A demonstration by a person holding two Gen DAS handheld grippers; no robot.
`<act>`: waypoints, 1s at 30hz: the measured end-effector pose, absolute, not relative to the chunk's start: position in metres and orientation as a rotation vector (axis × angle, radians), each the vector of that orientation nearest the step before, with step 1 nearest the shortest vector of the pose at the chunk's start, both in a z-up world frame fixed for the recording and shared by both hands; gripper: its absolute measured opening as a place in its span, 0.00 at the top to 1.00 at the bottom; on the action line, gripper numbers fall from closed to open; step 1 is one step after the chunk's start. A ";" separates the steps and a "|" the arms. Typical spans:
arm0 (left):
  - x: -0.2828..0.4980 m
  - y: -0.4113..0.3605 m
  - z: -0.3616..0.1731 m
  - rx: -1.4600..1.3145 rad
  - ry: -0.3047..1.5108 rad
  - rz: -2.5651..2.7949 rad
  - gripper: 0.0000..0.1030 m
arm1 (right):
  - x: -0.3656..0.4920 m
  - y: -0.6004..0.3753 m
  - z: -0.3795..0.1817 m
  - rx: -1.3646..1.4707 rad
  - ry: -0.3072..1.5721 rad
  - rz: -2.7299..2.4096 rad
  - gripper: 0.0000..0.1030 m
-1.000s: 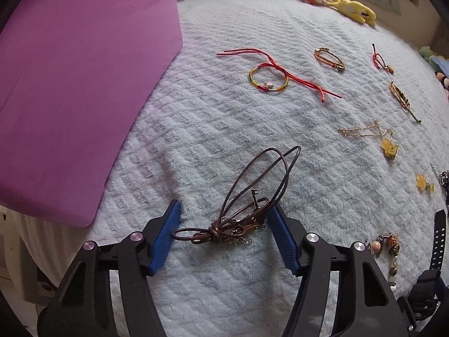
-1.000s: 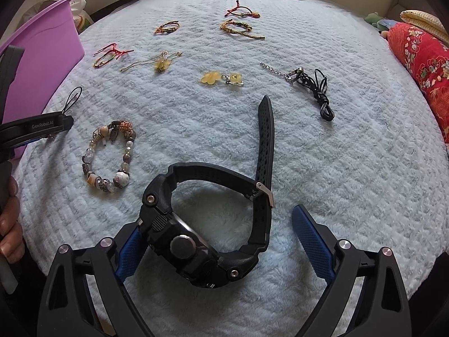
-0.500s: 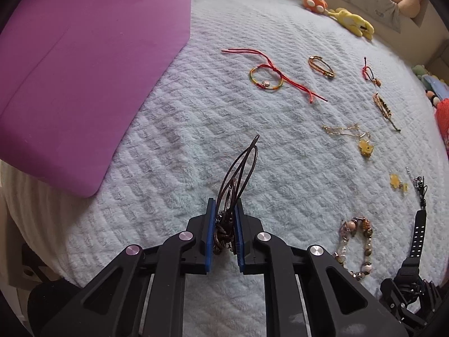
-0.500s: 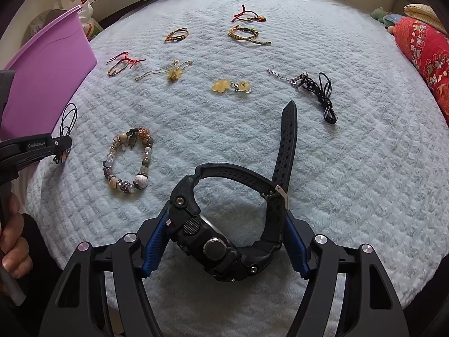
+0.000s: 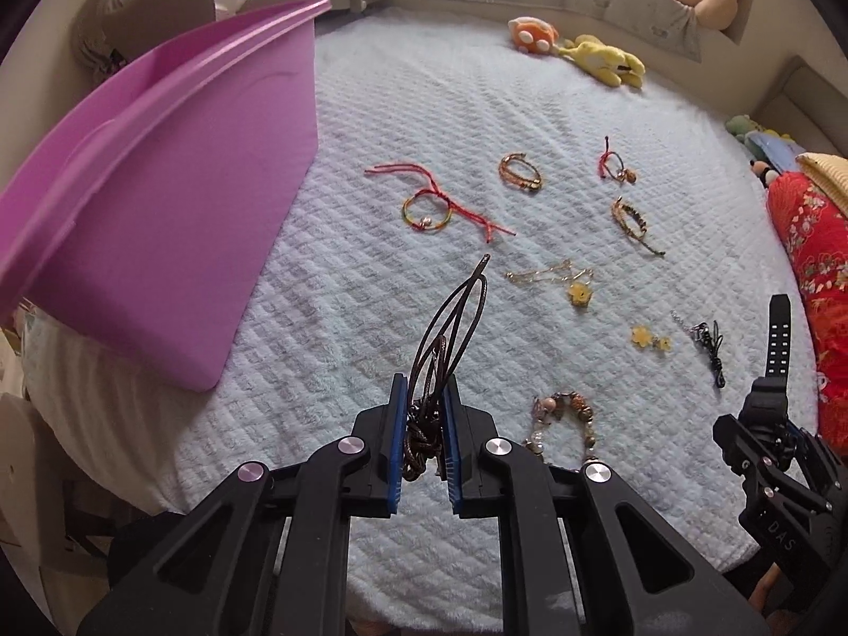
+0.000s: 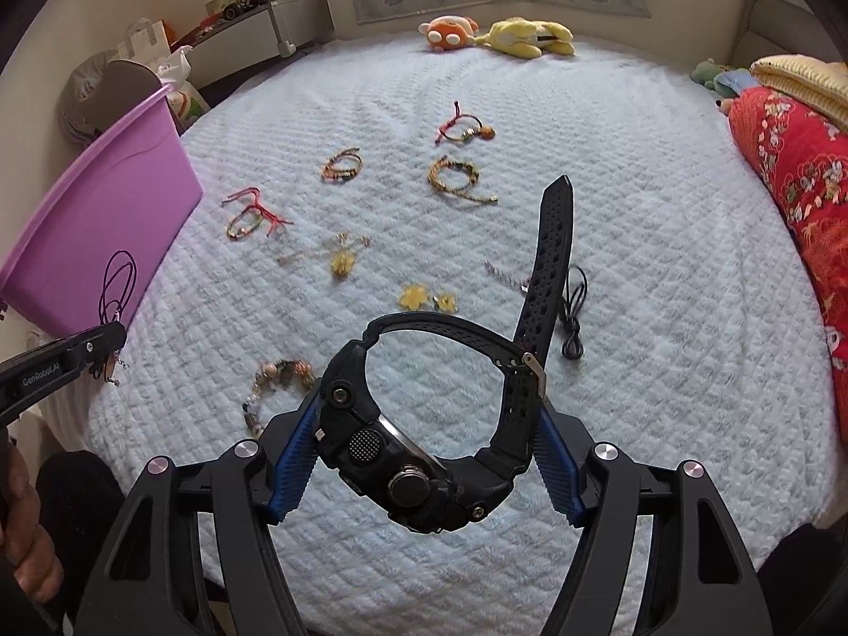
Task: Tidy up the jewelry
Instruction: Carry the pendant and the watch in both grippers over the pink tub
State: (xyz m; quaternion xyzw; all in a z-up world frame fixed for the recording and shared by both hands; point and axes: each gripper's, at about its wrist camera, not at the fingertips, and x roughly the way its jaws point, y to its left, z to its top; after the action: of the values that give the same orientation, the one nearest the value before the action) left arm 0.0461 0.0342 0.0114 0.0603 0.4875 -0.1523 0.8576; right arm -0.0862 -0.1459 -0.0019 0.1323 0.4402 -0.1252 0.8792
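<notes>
Both picks now off bed: L gripper fingers clamped on brown cord necklace; R gripper fingers clamped on black watch. Next prob. purple bin, far left.

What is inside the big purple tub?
The purple tub sits at the bed's left edge, and only its outer wall and rim show. Its inside cannot be seen from either camera. The jewelry that shows lies on the blanket or sits in the grippers.

Black claws with blue ribbed pads, silver screws.
</notes>
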 end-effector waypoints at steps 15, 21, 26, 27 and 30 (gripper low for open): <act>0.112 0.118 0.133 0.013 0.904 -0.162 0.88 | 0.053 -0.057 0.132 0.164 0.768 0.075 0.33; 0.160 0.187 0.138 -0.008 0.920 -0.012 0.87 | 0.122 0.011 0.152 0.117 0.784 0.231 0.33; 0.192 0.235 0.124 -0.034 0.966 0.067 0.87 | 0.173 0.069 0.150 0.083 0.835 0.323 0.33; 0.197 0.242 0.120 -0.040 0.977 0.079 0.87 | 0.182 0.080 0.146 0.078 0.850 0.340 0.33; 0.209 0.259 0.107 -0.067 1.015 0.095 0.87 | 0.206 0.105 0.135 0.068 0.912 0.369 0.33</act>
State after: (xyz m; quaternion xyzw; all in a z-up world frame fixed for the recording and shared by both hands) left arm 0.2091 0.2592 0.1069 -0.0321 0.4857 0.0453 0.8723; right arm 0.2060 0.1051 0.1347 0.0325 0.4378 0.1771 0.8809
